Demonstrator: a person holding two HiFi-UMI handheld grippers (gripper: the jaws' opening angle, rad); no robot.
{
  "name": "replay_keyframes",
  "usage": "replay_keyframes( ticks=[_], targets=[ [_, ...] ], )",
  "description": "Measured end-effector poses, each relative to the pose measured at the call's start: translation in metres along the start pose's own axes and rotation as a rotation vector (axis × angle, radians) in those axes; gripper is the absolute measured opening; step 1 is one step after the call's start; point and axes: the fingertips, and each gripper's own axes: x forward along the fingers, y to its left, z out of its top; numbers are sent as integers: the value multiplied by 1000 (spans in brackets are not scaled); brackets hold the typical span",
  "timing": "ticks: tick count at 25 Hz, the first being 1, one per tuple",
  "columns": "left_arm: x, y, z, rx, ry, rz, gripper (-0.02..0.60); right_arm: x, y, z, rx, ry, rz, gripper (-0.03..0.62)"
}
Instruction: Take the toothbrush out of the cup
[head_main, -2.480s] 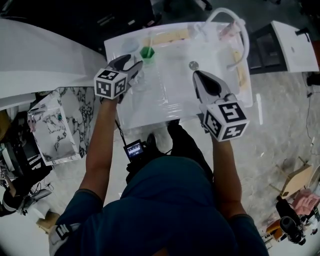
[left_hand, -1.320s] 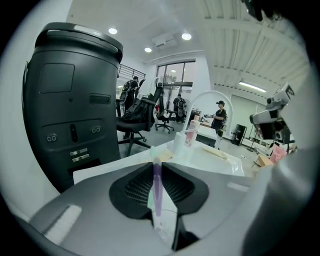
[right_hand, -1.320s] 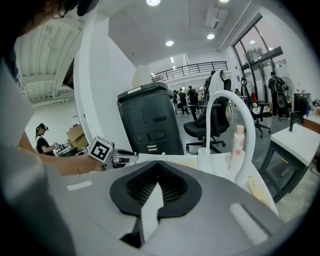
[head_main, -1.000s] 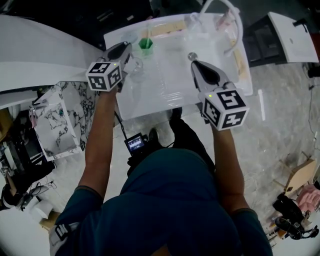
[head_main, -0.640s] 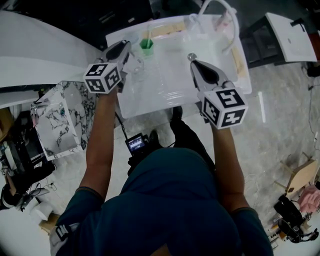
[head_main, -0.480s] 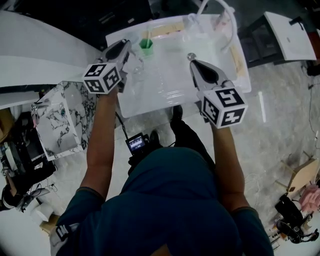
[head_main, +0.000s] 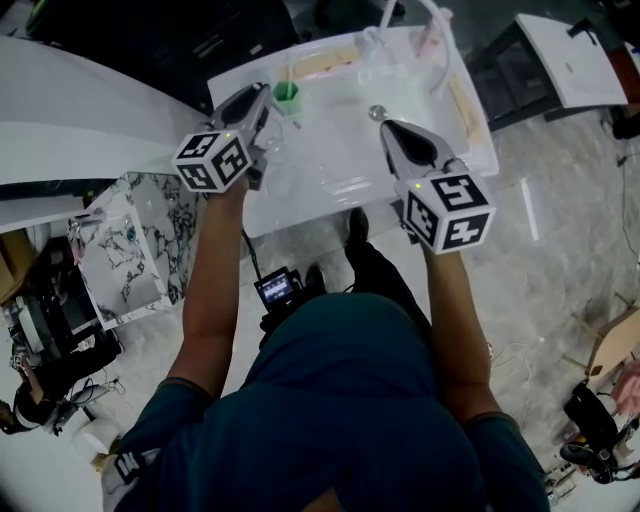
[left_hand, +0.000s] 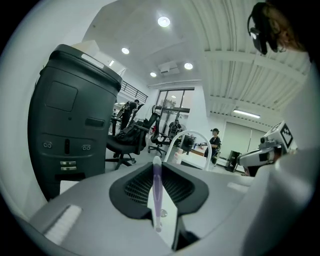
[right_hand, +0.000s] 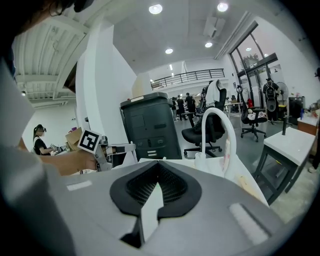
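- Right gripper (right_hand: 158, 172): jaws pressed together with nothing between them. It hangs over the table (head_main: 340, 190) about where it was a second ago, so it has no part in the lift so far.
- Left gripper (left_hand: 156, 167): jaws nearly closed, pinching the thin handle of the toothbrush (left_hand: 157, 195). In the head view it has come up from the low place beside the cup that it had a few seconds ago, and it now points close to level.
- Toothbrush: it stands upright in the left gripper's pads, with its top just above the jaw tips and its lower end hanging free below. No rim or wall shows around it in the left gripper view, so I judge it clear of the cup.
- Cup (head_main: 287, 93): the green one stands on the table just beyond the left gripper's tip. It is too small in the head view to show what is inside.
- Meaning: the lift looks essentially done, and what remains is to carry the brush away. Since the handle is slim, it could swivel in the pinch.
- Far end: a white arch (right_hand: 229, 136) rises from the table's back edge, well apart from both grippers.
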Motion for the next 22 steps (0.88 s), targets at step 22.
replay_keyframes(
  ticks=[22],
  targets=[
    [34, -80, -33, -191, 44, -236, 87, -34, -17, -7, 33, -28, -74, 6]
  ],
)
